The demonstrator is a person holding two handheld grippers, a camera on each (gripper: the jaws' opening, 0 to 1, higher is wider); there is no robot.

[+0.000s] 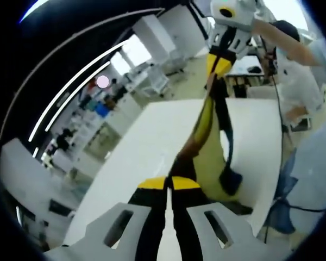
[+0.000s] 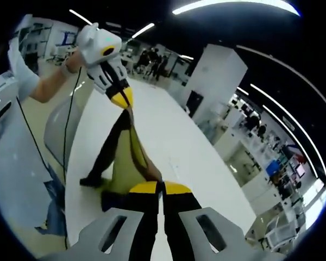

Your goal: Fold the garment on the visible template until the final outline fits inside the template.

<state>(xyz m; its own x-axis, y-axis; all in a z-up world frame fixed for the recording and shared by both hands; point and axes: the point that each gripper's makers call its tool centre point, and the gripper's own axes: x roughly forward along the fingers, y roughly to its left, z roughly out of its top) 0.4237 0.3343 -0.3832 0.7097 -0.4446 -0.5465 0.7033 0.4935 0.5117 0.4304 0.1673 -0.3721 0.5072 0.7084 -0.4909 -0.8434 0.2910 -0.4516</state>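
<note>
Both tongs [image 1: 169, 183] clamped on garment [image 1: 209, 163]

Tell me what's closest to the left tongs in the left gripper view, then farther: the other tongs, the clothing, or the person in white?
1. The garment, pinched right in the left tongs.
2. The right tongs, gripping its far end, higher up.
3. The person in white, behind, at the upper right.

Lighting: bright, even, from long ceiling strip lights [image 1: 70, 89] seen beyond the left hand-held gripper [image 1: 169, 183]. Glare: white counter [image 2: 168, 136] ahead of the right hand-held gripper [image 2: 160, 187] nearly washed out; shadows faint. Distortion: heavy fisheye bending at edges. Focus: background room soft; near jaws slightly blurred.
</note>
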